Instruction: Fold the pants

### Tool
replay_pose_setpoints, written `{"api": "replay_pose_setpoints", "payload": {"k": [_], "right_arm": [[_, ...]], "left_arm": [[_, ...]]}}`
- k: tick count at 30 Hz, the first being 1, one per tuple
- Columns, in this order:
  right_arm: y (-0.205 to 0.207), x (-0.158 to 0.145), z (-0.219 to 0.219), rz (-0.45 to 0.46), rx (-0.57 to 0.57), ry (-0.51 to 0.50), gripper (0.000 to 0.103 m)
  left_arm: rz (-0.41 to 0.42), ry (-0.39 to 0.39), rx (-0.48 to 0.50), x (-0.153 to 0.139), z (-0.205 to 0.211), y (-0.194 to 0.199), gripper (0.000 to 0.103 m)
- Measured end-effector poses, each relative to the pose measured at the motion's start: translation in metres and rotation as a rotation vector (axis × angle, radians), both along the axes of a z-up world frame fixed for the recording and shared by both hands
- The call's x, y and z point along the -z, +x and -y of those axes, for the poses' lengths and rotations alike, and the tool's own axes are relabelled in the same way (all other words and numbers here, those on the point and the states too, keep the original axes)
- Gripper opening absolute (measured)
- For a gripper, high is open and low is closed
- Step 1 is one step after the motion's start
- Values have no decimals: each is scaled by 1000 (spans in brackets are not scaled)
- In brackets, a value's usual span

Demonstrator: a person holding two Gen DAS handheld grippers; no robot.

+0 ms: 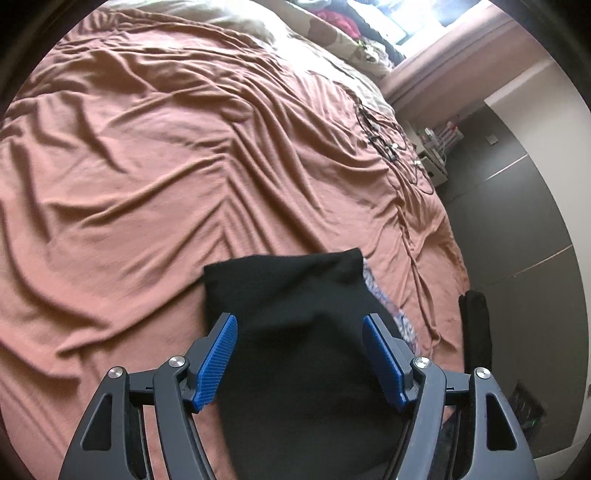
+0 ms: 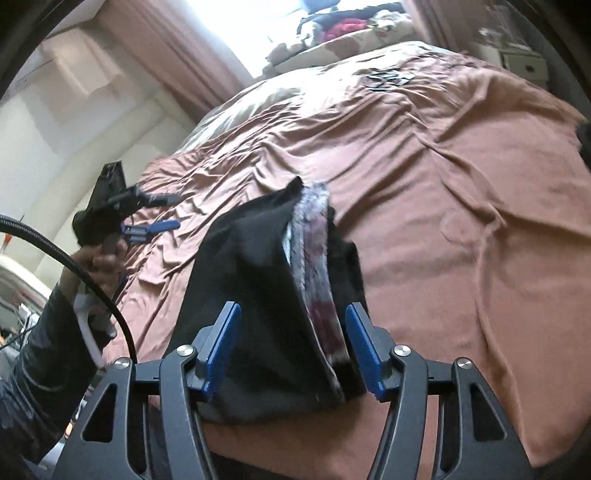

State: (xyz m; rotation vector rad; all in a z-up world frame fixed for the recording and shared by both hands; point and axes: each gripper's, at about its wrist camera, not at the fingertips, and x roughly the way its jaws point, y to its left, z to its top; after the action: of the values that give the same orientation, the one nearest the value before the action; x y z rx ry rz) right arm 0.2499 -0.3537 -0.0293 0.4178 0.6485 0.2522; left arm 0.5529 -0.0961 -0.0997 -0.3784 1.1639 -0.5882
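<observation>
The black pants point(image 1: 295, 332) lie folded into a compact stack near the front edge of the bed. A grey-and-maroon patterned strip point(image 2: 314, 258) shows along the right side of the stack. In the left wrist view my left gripper point(image 1: 299, 332) hovers over the stack, open, its blue pads point(image 1: 218, 358) clear of the cloth. My right gripper point(image 2: 293, 332) also stands open with the stack lying below and between its jaws, pads not pressing on it. The right wrist view shows the left gripper point(image 2: 162, 212) off to the left of the pants, held by a person's hand point(image 2: 99, 262).
A wrinkled rust-coloured sheet point(image 1: 166, 166) covers the bed. Tangled black cables point(image 1: 384, 140) lie near its far right edge. Pillows and piled clothes point(image 1: 340, 22) are at the head. A black object point(image 1: 476, 325) hangs at the bed's right edge, above grey floor point(image 1: 517, 221).
</observation>
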Motion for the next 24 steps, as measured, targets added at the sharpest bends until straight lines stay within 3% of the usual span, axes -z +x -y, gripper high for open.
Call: {"api": "replay_pose_setpoints", "payload": {"k": [15, 24], "right_arm": [[112, -14, -15, -105, -150, -28, 54], [170, -5, -18, -186, -159, 19, 54]], "left_arm": [[15, 2, -109, 12, -58, -69, 72], [-40, -23, -149, 44, -67, -94, 72]]}}
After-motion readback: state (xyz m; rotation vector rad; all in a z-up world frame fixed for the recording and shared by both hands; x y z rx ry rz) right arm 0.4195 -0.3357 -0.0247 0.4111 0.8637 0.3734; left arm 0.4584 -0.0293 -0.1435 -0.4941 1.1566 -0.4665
